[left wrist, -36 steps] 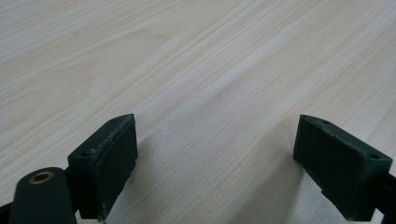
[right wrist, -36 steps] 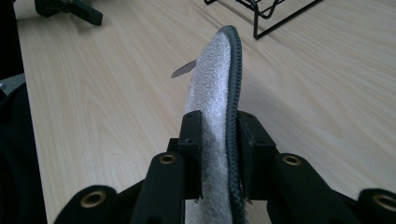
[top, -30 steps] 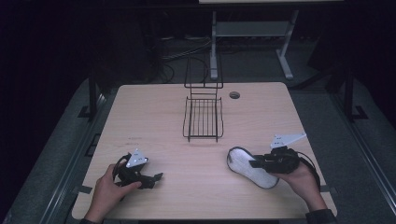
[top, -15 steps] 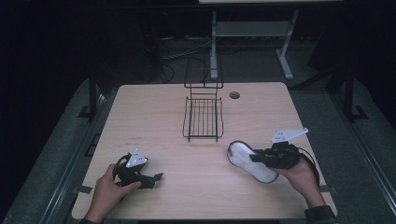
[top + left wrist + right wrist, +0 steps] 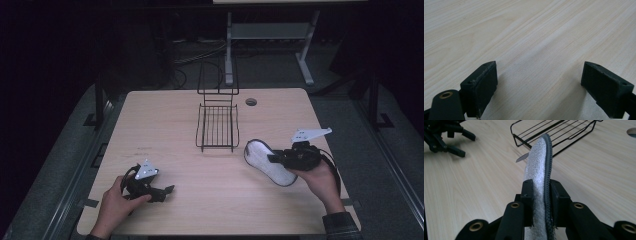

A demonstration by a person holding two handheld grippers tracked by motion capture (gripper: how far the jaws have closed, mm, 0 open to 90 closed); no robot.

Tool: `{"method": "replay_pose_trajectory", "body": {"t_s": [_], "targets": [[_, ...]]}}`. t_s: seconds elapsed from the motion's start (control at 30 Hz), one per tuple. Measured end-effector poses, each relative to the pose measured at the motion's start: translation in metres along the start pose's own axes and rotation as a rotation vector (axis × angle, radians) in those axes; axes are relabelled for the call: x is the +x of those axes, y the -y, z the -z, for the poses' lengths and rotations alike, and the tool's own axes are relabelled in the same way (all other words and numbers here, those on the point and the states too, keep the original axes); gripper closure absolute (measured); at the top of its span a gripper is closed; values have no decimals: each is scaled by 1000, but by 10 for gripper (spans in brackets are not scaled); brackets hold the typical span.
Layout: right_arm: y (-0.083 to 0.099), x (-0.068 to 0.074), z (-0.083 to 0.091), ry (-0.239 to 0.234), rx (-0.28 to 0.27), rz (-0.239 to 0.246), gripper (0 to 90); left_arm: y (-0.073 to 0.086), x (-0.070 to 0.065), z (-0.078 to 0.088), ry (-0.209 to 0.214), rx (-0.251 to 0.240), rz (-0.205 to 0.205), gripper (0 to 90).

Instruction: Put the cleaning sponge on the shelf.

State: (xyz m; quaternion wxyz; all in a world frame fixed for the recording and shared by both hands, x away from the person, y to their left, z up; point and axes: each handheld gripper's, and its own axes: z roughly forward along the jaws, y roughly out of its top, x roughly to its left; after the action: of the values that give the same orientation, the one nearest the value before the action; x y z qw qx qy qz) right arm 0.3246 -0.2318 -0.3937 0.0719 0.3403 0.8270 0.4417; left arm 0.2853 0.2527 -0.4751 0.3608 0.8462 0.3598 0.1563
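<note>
A light wooden table (image 5: pixel 165 130) filled the middle of the high view, and every place below is given relative to the black wire basket (image 5: pixel 218 126) that stood on the table's far half, near its centre line. Nearest the viewer, well to the near left of the basket, a person's left hand (image 5: pixel 112 207) rested on the table and held the left gripper (image 5: pixel 162 191) low over the wood; in the left gripper view its two black jaws stood wide apart with only bare wood grain between them. To the near right of the basket, a person's right hand (image 5: pixel 320 181) held the right gripper (image 5: pixel 274 158), which pointed left toward the table's middle. Its jaws were closed tight on a slipper insole (image 5: pixel 267 162), a flat oval pad with a fuzzy white face and a dark rim. In the right gripper view the insole (image 5: pixel 538 167) stood on edge between the jaws, its far end curving up toward the basket's near corner (image 5: pixel 554 132); in the high view that end lay just beside the basket's near right corner, not touching it. A small round hole (image 5: pixel 251 101) in the table top sat just to the far right of the basket. Beyond the table's far edge, behind the basket, a pale metal frame (image 5: pixel 270 35) stood on the dark floor.
</note>
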Motion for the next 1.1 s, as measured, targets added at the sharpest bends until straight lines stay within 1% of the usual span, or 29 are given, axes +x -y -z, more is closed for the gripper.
{"method": "replay_pose_trajectory", "body": {"t_s": [0.5,0.73,1.1], "targets": [[-25,-5,-8,22,-43,-8,744,0,0,0,0,-1,0,129],[-37,-7,-15,18,-61,1,744,0,0,0,0,0,0,129],[-56,-11,-29,11,-83,-1,744,0,0,0,-1,0,-2,129]]}}
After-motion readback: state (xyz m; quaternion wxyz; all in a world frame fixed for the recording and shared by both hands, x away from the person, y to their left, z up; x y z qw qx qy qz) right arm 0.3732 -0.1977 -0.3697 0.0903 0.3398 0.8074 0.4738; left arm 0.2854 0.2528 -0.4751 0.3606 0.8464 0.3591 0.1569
